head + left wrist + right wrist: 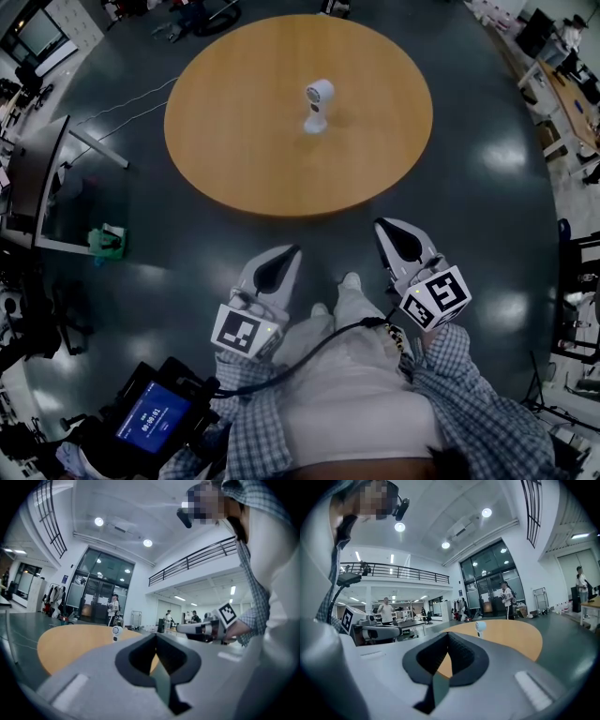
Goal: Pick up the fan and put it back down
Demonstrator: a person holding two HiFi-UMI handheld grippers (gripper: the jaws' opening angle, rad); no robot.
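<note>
A small white fan (318,105) stands upright near the middle of a round wooden table (244,141). It shows small and far off as the fan (116,631) in the left gripper view and as the fan (480,627) in the right gripper view. My left gripper (291,250) and right gripper (382,226) hover over the dark floor close to my body, short of the table's near edge and pointing toward it. The pads of the left gripper (156,641) and of the right gripper (448,639) meet, with nothing between them.
At the left stands a desk with a dark monitor (37,178), with a green object (106,242) on the floor beside it. Cables run across the floor to the table's left. A device with a blue screen (153,417) hangs at my waist. People stand far behind the table.
</note>
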